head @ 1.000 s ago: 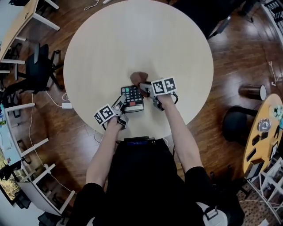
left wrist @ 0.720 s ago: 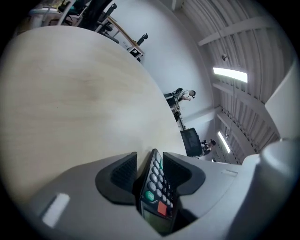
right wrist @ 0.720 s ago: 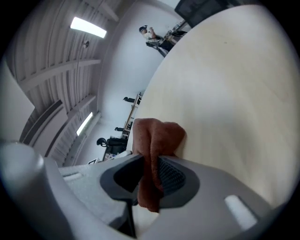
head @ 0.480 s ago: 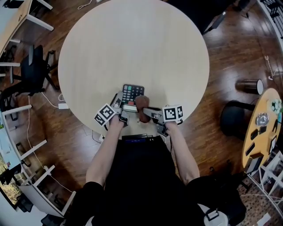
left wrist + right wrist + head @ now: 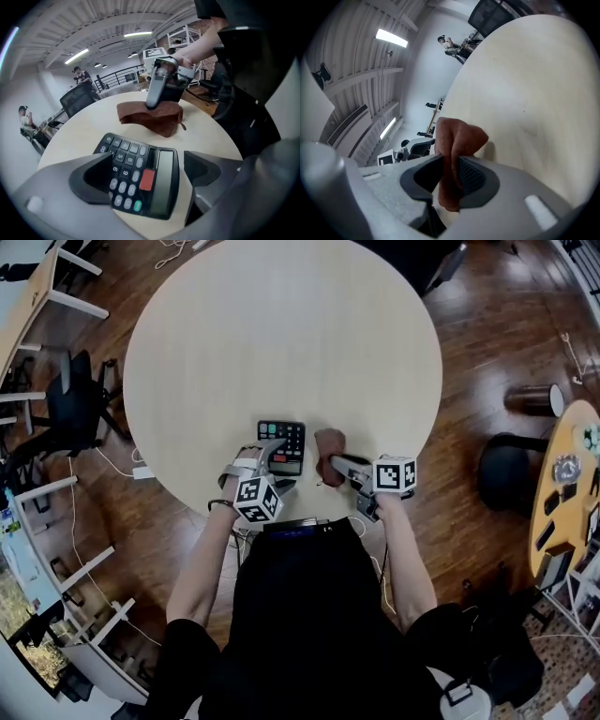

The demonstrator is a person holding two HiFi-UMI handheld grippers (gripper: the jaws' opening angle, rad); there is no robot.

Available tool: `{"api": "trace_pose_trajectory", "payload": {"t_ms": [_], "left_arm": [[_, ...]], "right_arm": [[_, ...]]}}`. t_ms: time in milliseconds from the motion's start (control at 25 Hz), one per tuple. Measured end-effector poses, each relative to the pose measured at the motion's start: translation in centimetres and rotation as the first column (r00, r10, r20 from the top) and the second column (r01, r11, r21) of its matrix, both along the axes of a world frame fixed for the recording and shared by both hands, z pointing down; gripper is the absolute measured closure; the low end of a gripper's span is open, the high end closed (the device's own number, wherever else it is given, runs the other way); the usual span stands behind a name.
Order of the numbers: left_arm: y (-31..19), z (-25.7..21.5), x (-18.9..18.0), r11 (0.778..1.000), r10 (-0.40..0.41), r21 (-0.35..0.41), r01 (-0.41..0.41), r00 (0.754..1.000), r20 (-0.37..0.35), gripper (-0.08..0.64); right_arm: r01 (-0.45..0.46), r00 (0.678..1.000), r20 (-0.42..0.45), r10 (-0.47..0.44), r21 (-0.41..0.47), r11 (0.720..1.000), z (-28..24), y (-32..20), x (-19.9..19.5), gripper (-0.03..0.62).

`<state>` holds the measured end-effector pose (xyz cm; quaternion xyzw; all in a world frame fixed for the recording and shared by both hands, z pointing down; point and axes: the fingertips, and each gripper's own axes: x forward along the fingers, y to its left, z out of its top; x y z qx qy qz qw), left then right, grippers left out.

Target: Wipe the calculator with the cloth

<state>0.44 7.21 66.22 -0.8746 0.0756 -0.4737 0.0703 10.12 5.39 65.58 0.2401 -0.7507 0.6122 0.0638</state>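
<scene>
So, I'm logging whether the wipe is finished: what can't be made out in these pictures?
- The calculator: key print too small in the head view.
- Its nearest left keys: left gripper view, behind one finger of the left gripper, whose fingers have just opened with the calculator between them.
- The cloth: pinched part, right gripper view, buried between the fingers of the right gripper.
- The calculator again: outside the right gripper view.

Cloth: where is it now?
In the head view, the brown cloth rests on the table near its front edge, just right of the calculator, pinched in the right hand-held gripper.
</scene>
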Motion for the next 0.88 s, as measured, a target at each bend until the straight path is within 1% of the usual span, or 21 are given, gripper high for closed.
{"api": "trace_pose_trajectory", "payload": {"t_ms": [40, 80, 120, 160, 240, 320, 400, 440, 520, 560, 600, 640, 680, 720, 760, 800, 840, 880], "left_arm": [[0.1, -0.5, 0.5, 1.000, 0.016, 0.001, -0.016, 1.000, 0.002, 0.072], [0.3, -0.9, 0.7, 1.000, 0.026, 0.006, -0.026, 1.000, 0.013, 0.071], [0.4, -0.8, 0.6, 0.999, 0.037, 0.015, -0.037, 0.998, 0.044, 0.071], [0.4, -0.3, 0.3, 0.998, 0.047, 0.027, -0.050, 0.995, 0.089, 0.071], [0.0, 1.0, -0.6, 0.996, 0.058, 0.060, -0.070, 0.982, 0.178, 0.072], [-0.7, 1.8, -0.9, 0.990, 0.068, 0.108, -0.095, 0.970, 0.233, 0.084], [-1.1, 2.4, -0.3, 0.983, 0.087, 0.132, -0.124, 0.962, 0.258, 0.139], [-1.1, 2.6, 0.0, 0.982, 0.093, 0.132, -0.132, 0.960, 0.265, 0.187], [-1.3, 2.7, 0.0, 0.982, 0.081, 0.141, -0.124, 0.958, 0.275, 0.248], [-1.6, 2.4, -0.1, 0.982, 0.057, 0.158, -0.103, 0.961, 0.269, 0.349], [-1.8, 2.0, -0.3, 0.983, 0.028, 0.170, -0.072, 0.968, 0.248, 0.367], [-2.1, 1.5, -0.4, 0.985, -0.008, 0.170, -0.027, 0.979, 0.206, 0.380], [-2.6, 0.5, -0.3, 0.988, -0.059, 0.153, 0.037, 0.988, 0.141, 0.401], [-3.3, -0.7, -0.3, 0.986, -0.129, 0.117, 0.122, 0.990, 0.055, 0.419], [-4.4, -2.3, -0.5, 0.974, -0.217, 0.059, 0.219, 0.975, -0.046, 0.431], [-5.6, -4.0, -0.8, 0.948, -0.316, -0.019, 0.317, 0.936, -0.153, 0.443], [-7.0, -5.7, -1.4, 0.908, -0.418, -0.117, 0.402, 0.872, -0.255, 0.449], [-8.3, -7.3, -2.2, 0.856, -0.517, -0.229, 0.464, 0.786, -0.339, 0.457]], "right_arm": [[-0.002, 1.000, 0.001, 0.002, 0.008, 1.000, -0.1, 0.0, -0.1, 0.502], [-0.006, 1.000, 0.005, 0.006, 0.011, 1.000, -0.1, 0.1, -0.2, 0.502], [-0.012, 1.000, 0.010, 0.012, 0.011, 1.000, -0.1, 0.2, -0.1, 0.502], [-0.022, 1.000, 0.014, 0.022, 0.007, 1.000, 0.0, 0.3, 0.0, 0.502], [-0.046, 0.999, 0.022, 0.046, -0.006, 0.999, 0.2, 0.7, 0.1, 0.502], [-0.058, 0.998, 0.034, 0.059, -0.009, 0.998, 0.1, 0.9, 0.2, 0.502], [-0.060, 0.998, 0.031, 0.060, -0.003, 0.998, 0.3, 1.0, 0.4, 0.502], [-0.061, 0.998, 0.028, 0.061, -0.002, 0.998, 0.4, 1.0, 0.5, 0.502], [-0.063, 0.998, 0.027, 0.063, -0.002, 0.998, 0.4, 1.0, 0.6, 0.502], [-0.066, 0.998, 0.026, 0.066, -0.001, 0.998, 0.3, 0.9, 0.6, 0.502], [-0.068, 0.997, 0.021, 0.068, 0.003, 0.998, 0.2, 0.8, 0.8, 0.502], [-0.068, 0.998, 0.014, 0.068, 0.013, 0.998, 0.2, 0.6, 0.9, 0.502], [-0.067, 0.998, 0.007, 0.067, 0.026, 0.997, 0.1, 0.4, 1.0, 0.502], [-0.068, 0.998, 0.002, 0.068, 0.041, 0.997, -0.2, 0.3, 1.1, 0.502], [-0.071, 0.997, 0.000, 0.071, 0.058, 0.996, -0.6, 0.1, 1.2, 0.502], [-0.076, 0.997, 0.001, 0.076, 0.077, 0.994, -1.1, -0.2, 1.2, 0.502], [-0.082, 0.997, 0.000, 0.082, 0.099, 0.992, -1.6, -0.6, 1.2, 0.502], [-0.088, 0.996, 0.000, 0.088, 0.122, 0.989, -2.2, -1.1, 1.2, 0.502]]}}
